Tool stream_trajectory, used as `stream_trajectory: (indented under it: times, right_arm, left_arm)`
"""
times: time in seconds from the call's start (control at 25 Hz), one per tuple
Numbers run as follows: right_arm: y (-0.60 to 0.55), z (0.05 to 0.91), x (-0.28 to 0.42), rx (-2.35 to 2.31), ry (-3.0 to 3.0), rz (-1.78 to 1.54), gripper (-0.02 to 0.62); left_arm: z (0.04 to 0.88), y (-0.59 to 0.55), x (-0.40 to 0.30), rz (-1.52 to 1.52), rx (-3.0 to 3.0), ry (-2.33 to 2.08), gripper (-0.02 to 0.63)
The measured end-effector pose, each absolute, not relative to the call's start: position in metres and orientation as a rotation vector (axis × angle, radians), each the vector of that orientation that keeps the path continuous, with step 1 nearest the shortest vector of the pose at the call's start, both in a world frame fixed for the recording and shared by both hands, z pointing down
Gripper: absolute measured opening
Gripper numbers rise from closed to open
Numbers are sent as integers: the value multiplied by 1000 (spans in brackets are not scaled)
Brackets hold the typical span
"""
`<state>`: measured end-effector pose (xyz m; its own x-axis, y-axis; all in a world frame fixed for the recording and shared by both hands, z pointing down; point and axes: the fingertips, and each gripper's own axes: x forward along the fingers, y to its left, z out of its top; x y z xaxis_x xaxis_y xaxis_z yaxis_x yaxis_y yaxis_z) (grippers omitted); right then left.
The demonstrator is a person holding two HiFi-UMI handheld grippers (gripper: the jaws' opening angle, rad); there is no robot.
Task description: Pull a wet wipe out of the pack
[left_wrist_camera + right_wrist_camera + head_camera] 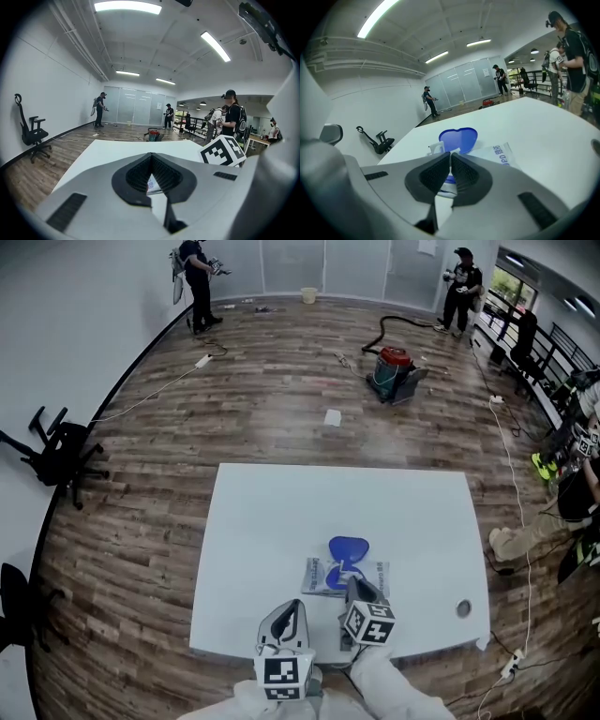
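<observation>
The wet wipe pack (367,577) lies flat on the white table (272,521) near its front edge, with its blue lid (348,547) flipped open and pointing away from me. My right gripper (357,588) hangs just over the pack's near end. In the right gripper view its jaws (450,158) are shut to a thin slit in front of the blue lid (458,139). A small white tab (434,149) stands beside them, and I cannot tell if anything thin is pinched. My left gripper (288,617) is shut on nothing, left of the pack near the table edge (151,157).
A round grommet (463,608) sits in the table's right front corner. Beyond the table, on the wooden floor, are a red vacuum (394,369) with its hose, cables, and an office chair (52,454) at the left wall. People stand at the far end of the room.
</observation>
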<state>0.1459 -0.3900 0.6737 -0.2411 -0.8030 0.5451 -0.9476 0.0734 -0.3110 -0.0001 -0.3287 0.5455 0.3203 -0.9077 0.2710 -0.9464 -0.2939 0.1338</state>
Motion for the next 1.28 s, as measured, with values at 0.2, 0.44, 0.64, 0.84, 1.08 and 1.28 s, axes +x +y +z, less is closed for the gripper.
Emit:
stream_trajectory:
  times: [0.2, 0.44, 0.64, 0.84, 1.08, 1.28]
  right_arm:
    - [-389, 665, 145, 1763, -2127, 898, 15]
    - [-387, 657, 141, 1757, -2148, 873, 14]
    - [-386, 646, 138, 1752, -2178, 846, 12]
    - [-385, 636, 136, 1763, -2191, 843, 12]
    - [-384, 622, 137, 1779, -2218, 811, 13]
    - [-379, 614, 142, 1791, -2214, 787, 12]
  left_arm:
    - [540, -325, 0, 197, 2314, -1686, 0]
    - [534, -318, -3, 178, 2315, -1699, 0]
    - [528, -313, -1, 154, 2320, -1707, 0]
    - [523, -308, 0, 147, 2335, -1702, 0]
    - [516, -300, -1, 131, 2349, -1716, 0]
    - [515, -291, -3, 118, 2348, -1722, 0]
